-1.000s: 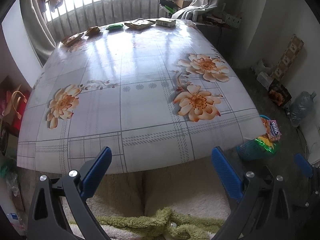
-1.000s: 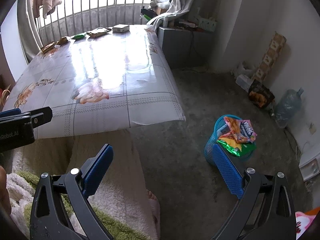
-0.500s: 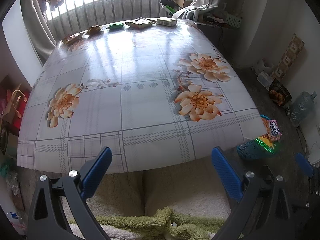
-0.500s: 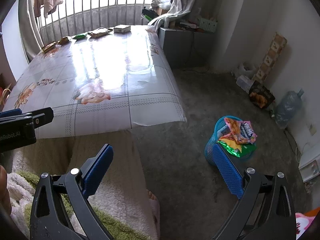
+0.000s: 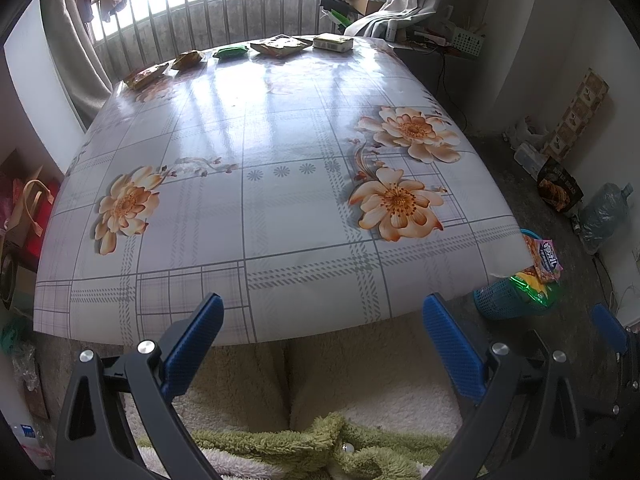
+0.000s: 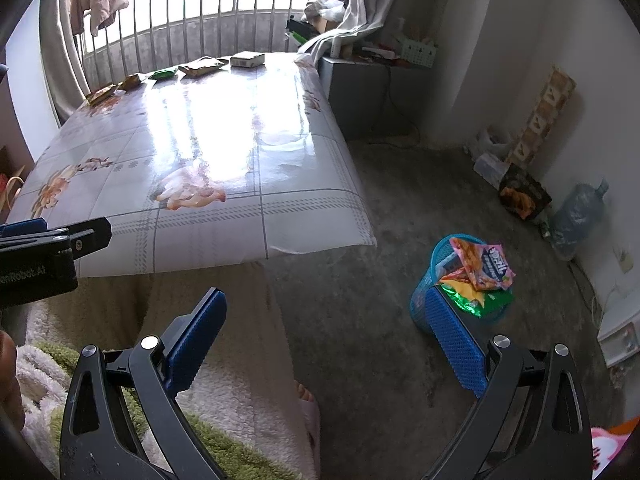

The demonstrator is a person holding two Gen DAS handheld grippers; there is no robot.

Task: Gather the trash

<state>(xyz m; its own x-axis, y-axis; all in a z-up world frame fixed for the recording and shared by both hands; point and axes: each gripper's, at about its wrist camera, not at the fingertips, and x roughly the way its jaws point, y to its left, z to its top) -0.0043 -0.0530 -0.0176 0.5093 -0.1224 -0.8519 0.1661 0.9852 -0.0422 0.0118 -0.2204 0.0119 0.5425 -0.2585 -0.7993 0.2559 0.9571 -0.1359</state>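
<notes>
Several snack wrappers lie in a row at the table's far edge: an orange packet (image 5: 146,76), a brown one (image 5: 189,59), a green one (image 5: 229,51), a tan one (image 5: 281,45) and a white box (image 5: 333,42). They also show in the right wrist view, the green one (image 6: 163,74) among them. A blue mesh trash basket (image 6: 434,280) full of wrappers (image 6: 482,267) stands on the floor right of the table; it shows in the left view too (image 5: 502,300). My left gripper (image 5: 320,340) is open and empty at the table's near edge. My right gripper (image 6: 324,334) is open and empty above the floor.
The table (image 5: 280,248) has a glossy floral cloth. A grey cabinet (image 6: 360,92) stands at its far right corner. A water jug (image 6: 580,216), a dark bag (image 6: 522,196) and boxes line the right wall. The person's fleece-covered legs (image 6: 224,360) are below both grippers.
Both views have shifted very slightly. Both grippers stay open and empty, and nothing on the table or in the basket has moved.
</notes>
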